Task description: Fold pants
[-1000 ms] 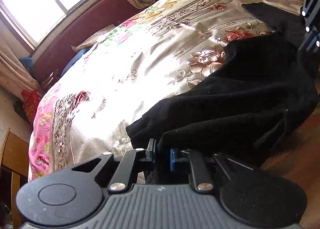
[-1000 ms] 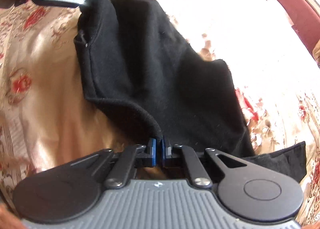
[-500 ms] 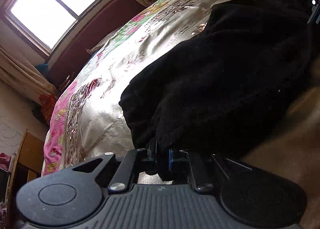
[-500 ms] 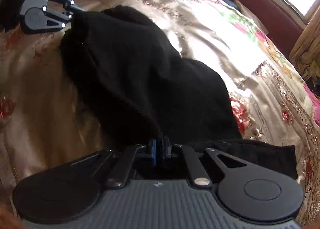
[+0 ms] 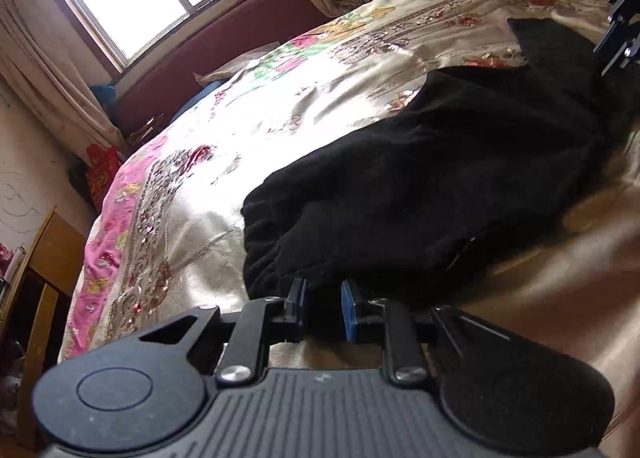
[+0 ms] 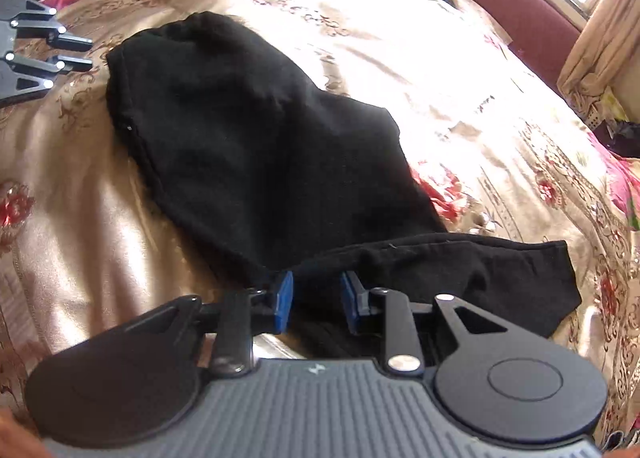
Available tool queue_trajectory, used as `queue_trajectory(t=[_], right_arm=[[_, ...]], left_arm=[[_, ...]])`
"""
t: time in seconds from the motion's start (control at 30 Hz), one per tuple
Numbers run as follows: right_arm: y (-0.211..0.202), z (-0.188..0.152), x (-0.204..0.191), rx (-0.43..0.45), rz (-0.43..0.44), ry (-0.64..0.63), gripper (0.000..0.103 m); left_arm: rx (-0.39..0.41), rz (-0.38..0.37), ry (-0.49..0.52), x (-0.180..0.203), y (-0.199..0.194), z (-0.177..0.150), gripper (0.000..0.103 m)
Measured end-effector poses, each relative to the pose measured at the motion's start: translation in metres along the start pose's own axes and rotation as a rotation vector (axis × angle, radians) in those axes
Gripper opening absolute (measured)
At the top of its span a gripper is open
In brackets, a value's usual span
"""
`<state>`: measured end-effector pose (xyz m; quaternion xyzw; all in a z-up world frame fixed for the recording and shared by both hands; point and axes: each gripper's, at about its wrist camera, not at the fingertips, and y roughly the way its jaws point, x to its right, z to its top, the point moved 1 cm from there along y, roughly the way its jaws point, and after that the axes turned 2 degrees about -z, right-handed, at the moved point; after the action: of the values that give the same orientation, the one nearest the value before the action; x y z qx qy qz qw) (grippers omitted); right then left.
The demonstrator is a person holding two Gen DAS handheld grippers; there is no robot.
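The pants, lying ahead of the fingers, are black cloth, matt and slightly fuzzy, with a soft knitted look. Under them the bed cover is glossy satin-like cloth, gold and pink, worked with raised flower embroidery. The right gripper is matt black plastic with blue rubbery pads, a ribbed grey body and shiny metal screws; the left gripper looks the same. Beyond the fingers, the headboard is dull maroon padding.
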<state>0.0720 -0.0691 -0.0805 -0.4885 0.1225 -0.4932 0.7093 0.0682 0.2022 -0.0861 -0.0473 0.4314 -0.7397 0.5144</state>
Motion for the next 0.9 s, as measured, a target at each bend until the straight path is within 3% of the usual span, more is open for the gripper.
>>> queue_trajectory(t=[0.2,0.3,0.4,0.5,0.67,0.9], right_arm=[[0.034,0.0,0.097,-0.075,-0.027,0.044,0.027],[0.05,0.001,0.142,-0.102,0.006,0.042,0.028],[0.062,-0.004,0.176,-0.078,0.001,-0.149,0.028],[0.08,-0.008,0.212,-0.059,0.018,-0.315,0.028],[0.124,-0.004,0.261,-0.021,0.006,-0.45,0.028],[0.179,0.009,0.284,-0.05,0.046,-0.723,0.026]], left_arm=[[0.095,-0.271,-0.046,0.1,0.024,0.081,0.037],[0.085,-0.316,-0.033,0.153,0.044,0.114,0.043],[0.032,-0.348,-0.037,0.188,0.066,0.137,0.043],[-0.005,-0.331,-0.044,0.205,0.084,0.156,0.045],[-0.064,-0.359,-0.109,0.211,0.111,0.175,0.05],[-0.07,-0.428,-0.097,0.209,0.125,0.186,0.05]])
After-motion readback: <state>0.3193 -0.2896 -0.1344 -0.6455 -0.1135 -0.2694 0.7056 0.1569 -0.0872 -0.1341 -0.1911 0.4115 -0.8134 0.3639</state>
